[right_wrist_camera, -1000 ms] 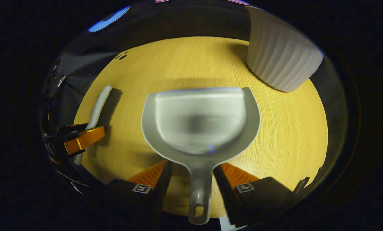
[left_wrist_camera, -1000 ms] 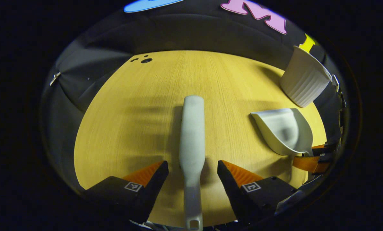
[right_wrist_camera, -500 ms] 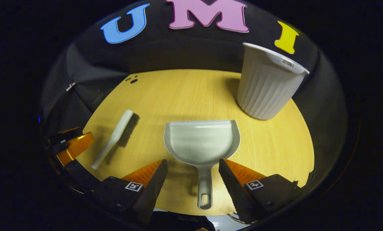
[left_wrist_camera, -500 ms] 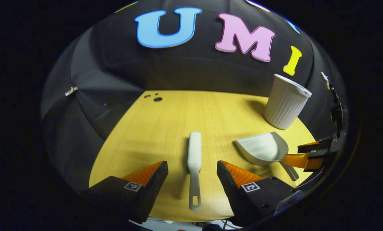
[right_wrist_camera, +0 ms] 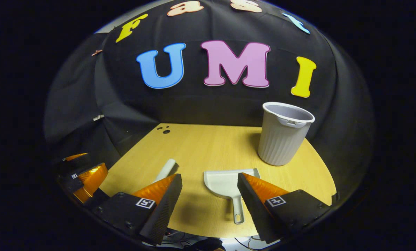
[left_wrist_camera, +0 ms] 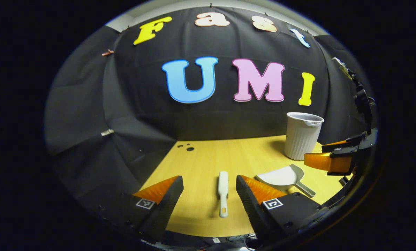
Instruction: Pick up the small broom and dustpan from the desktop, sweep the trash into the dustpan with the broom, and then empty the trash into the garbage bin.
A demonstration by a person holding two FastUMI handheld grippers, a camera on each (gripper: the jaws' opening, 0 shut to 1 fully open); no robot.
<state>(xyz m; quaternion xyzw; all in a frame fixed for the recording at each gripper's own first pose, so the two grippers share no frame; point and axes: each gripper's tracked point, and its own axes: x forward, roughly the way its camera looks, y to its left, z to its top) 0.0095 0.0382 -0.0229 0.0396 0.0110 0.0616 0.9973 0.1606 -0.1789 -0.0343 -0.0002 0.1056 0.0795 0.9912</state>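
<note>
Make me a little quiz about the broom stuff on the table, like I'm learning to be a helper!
1. True or false: the left tongs are squeezing the broom.
2. Pick one: the bin is A) standing upright, B) tipped on its side, C) upside down.
3. Fill in: the tool lying nearer the bin is the ___.

Key: 1. False, they are open and the broom lies loose. 2. A. 3. dustpan.
</note>
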